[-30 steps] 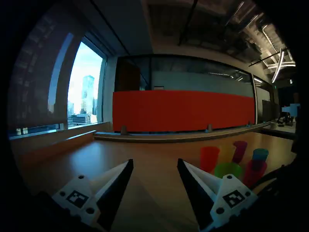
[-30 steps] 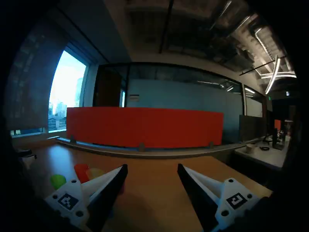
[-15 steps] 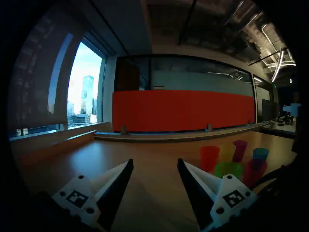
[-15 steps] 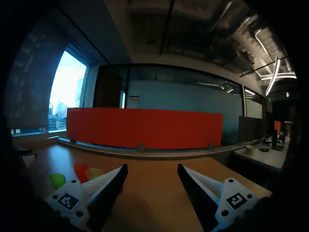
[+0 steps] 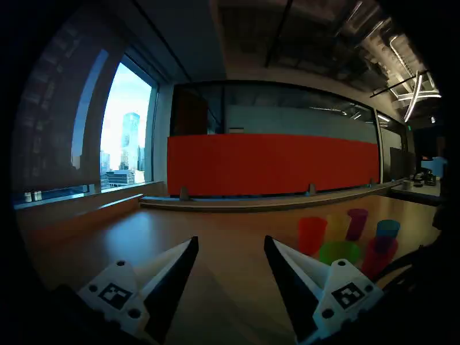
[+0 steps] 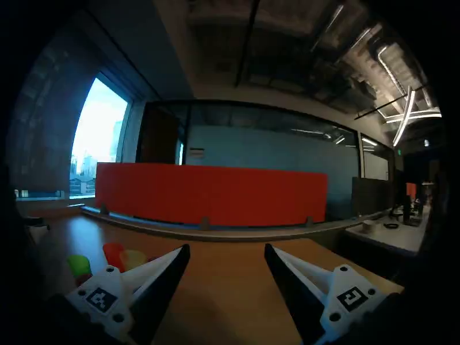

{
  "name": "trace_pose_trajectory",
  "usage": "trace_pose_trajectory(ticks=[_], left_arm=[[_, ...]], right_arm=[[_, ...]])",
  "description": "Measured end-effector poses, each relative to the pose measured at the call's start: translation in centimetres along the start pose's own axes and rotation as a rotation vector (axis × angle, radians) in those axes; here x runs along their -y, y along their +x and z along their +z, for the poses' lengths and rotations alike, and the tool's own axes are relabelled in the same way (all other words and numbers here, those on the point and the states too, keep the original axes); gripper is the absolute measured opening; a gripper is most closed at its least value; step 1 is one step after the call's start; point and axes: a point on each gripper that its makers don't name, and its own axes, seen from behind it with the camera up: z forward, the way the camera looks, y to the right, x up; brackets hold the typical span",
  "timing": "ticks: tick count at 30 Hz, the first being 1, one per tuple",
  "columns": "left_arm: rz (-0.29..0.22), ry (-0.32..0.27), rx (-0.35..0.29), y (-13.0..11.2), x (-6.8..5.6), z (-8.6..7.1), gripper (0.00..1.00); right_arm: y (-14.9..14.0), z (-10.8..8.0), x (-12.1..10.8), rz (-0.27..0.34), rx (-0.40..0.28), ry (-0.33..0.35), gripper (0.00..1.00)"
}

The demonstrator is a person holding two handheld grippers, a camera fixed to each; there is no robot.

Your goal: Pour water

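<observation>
Several coloured plastic cups stand grouped on the wooden table (image 5: pixel 230 253): an orange cup (image 5: pixel 311 234), a yellow cup (image 5: pixel 336 227), a purple cup (image 5: pixel 357 223), a teal cup (image 5: pixel 387 229), a green cup (image 5: pixel 339 252) and a red cup (image 5: pixel 378 256). They lie to the right of my left gripper (image 5: pixel 230 247), which is open and holds nothing. In the right gripper view a green cup (image 6: pixel 79 265), an orange cup (image 6: pixel 114 255) and a yellow cup (image 6: pixel 133 259) show at lower left, partly behind the left finger. My right gripper (image 6: pixel 227 253) is open and holds nothing.
A long red partition (image 5: pixel 270 164) runs along the table's far edge, with a glass wall above it. A bright window (image 5: pixel 123 138) is at the left with a wooden ledge under it. Another desk (image 6: pixel 391 233) with small items stands at the far right.
The right gripper view has shifted slightly, so the cups and the partition sit a little lower and further left. The left gripper has stayed still.
</observation>
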Motion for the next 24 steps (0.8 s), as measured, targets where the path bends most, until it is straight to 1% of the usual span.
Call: trace_pose_trajectory(ticks=[6, 9, 14, 20, 24], left_arm=[[0.000, 0.000, 0.000, 0.0, 0.0, 0.0, 0.84], [0.000, 0.000, 0.000, 0.0, 0.0, 0.0, 0.84], [0.000, 0.000, 0.000, 0.0, 0.0, 0.0, 0.84], [0.000, 0.000, 0.000, 0.0, 0.0, 0.0, 0.84], [0.000, 0.000, 0.000, 0.0, 0.0, 0.0, 0.84]], right_arm=[[-0.9, 0.8, 0.3, 0.010, -0.018, 0.007, 1.00], [-1.2, 1.1, 0.4, 0.023, -0.030, 0.019, 1.00], [-2.2, 1.3, 0.0, 0.054, -0.041, 0.027, 1.00], [-4.7, 1.8, -0.7, 0.068, -0.013, 0.021, 1.00], [-5.6, 2.1, -1.1, 0.076, -0.002, 0.019, 1.00]])
